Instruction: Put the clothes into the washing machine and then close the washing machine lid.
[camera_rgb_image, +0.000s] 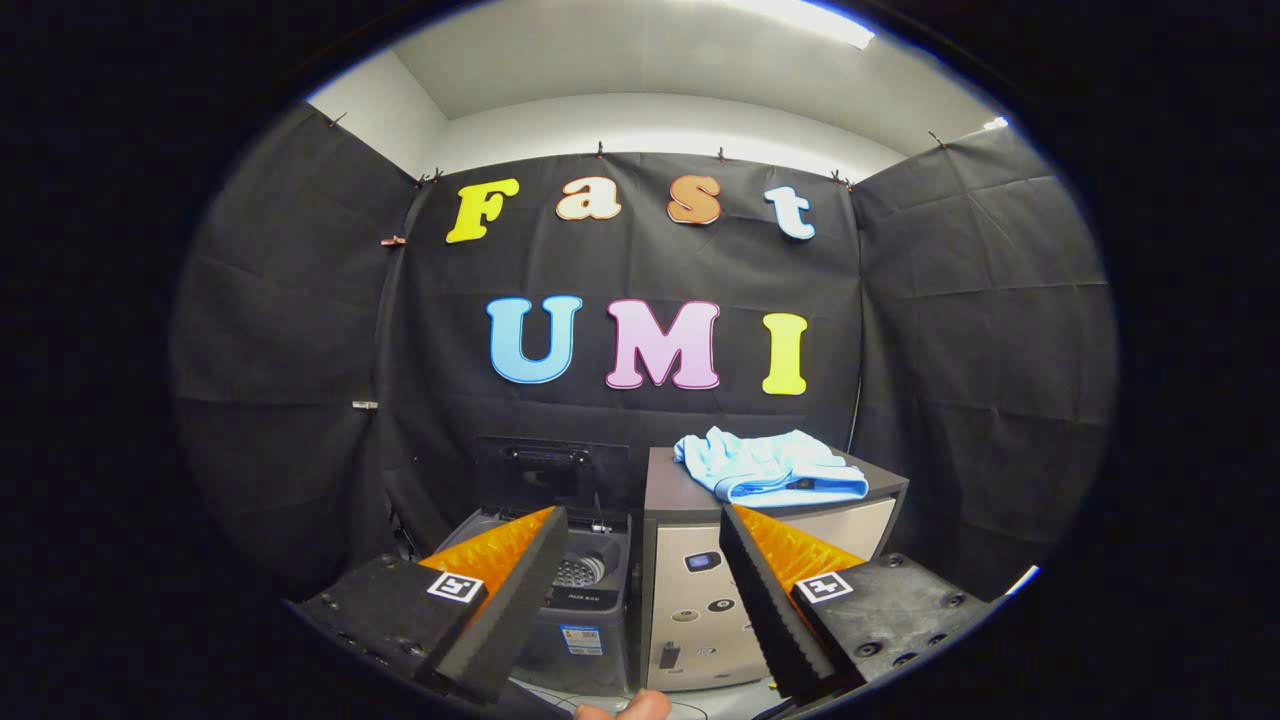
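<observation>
the gripper (640, 575) has its two fingers spread wide and nothing is between them, so it is free to take something. it hangs in front of the washing machine (575, 590) and apart from it, and i judge this is because the approach is not yet begun. the washing machine is a small dark top loader, low on the floor, just beyond the one finger. its lid (552, 475) stands upright at the back of the washing machine, so the drum (583, 570) is open from above and ready to receive laundry. just beside the washing machine, touching or almost touching it, is a pale cabinet (765, 590), which is taller than the washing machine. the clothes (765, 465), a light blue crumpled bundle, lie on top of this cabinet, higher than the washing machine's opening, probably so they can be lifted and dropped down. a fingertip of the person (625, 708) shows below the washing machine.
</observation>
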